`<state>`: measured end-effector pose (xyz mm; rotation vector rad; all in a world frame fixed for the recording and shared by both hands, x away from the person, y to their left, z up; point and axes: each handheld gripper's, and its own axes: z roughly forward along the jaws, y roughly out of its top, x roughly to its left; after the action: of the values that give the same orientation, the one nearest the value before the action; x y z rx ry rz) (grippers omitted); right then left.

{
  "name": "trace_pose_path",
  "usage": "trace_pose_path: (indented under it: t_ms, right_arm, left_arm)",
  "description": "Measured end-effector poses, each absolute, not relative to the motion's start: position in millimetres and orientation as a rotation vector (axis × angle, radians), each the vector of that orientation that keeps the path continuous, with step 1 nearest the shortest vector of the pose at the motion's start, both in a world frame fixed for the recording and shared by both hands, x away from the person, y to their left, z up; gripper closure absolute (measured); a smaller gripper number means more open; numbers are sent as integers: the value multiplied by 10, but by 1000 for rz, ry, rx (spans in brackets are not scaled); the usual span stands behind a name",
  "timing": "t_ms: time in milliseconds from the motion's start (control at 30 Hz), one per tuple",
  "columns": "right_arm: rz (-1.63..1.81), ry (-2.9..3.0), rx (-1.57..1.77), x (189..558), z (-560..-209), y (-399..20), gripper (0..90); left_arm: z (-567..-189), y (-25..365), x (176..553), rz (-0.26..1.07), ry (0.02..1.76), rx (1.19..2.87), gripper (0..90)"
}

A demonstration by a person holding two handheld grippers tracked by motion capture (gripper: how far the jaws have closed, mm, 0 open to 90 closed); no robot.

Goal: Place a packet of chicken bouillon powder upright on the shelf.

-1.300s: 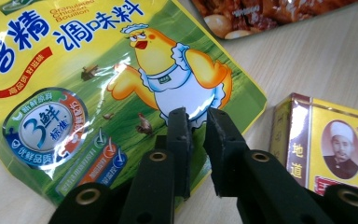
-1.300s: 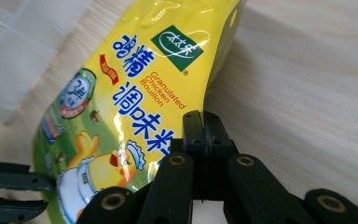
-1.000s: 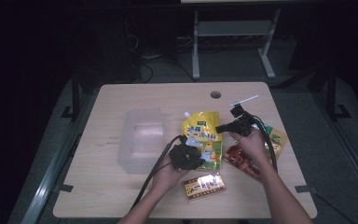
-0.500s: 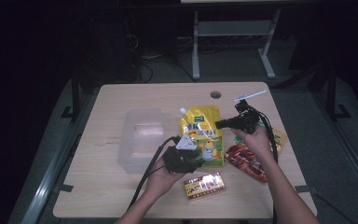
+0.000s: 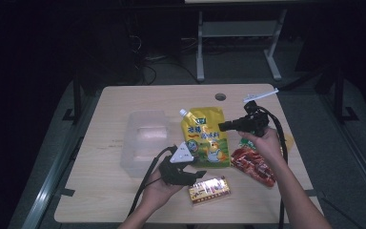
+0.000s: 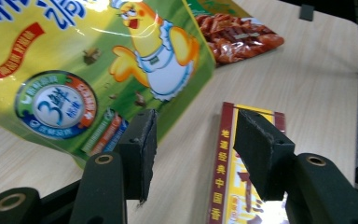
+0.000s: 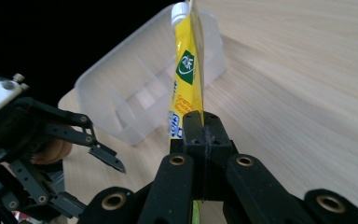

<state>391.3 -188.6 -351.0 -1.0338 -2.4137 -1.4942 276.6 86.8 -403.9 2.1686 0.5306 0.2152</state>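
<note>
A yellow spouted pouch [image 5: 202, 136] with a cartoon chick lies mid-table, its right edge lifted. My right gripper [image 5: 226, 126] is shut on that edge; in the right gripper view the pouch [image 7: 186, 70] stands edge-on, rising from the closed jaws [image 7: 204, 126]. My left gripper [image 5: 198, 175] sits just below the pouch's lower edge. Its jaws have just been opening and stand apart [image 6: 193, 135] with nothing between them. The pouch [image 6: 74, 60] is up to their left. A red-and-yellow snack box [image 6: 228, 186] lies under the right jaw.
A clear plastic container [image 5: 143, 138] stands left of the pouch and also shows in the right gripper view [image 7: 135, 98]. A red snack packet [image 5: 252, 164] lies under the right forearm. The snack box [image 5: 209, 189] lies near the front edge. A cable hole [image 5: 220, 97] is at the back.
The left gripper has drawn back from the pouch's lower edge toward the person, and its jaws have spread. The right gripper has risen a little with the pouch's edge.
</note>
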Motion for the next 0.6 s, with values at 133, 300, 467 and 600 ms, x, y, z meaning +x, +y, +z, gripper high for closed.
trace_pose_path:
  t_ms: [133, 300, 467, 600]
  right_arm:
    - [-1533, -2449, -973, 3845, -3420, -1854, 900]
    - [-1526, -2494, -913, 3778, -3294, -1785, 900]
    - [-1553, -2498, -888, 3746, -3211, -1759, 900]
    - [-1580, -2485, -849, 3726, -3123, -1731, 900]
  left_arm:
    - [-4039, 893, 2677, 189, 521, 2140, 450]
    - [-4040, 929, 2550, 183, 495, 2141, 422]
    - [-4037, 968, 2471, 184, 471, 2134, 409]
    - [-4066, 996, 2418, 187, 468, 2135, 400]
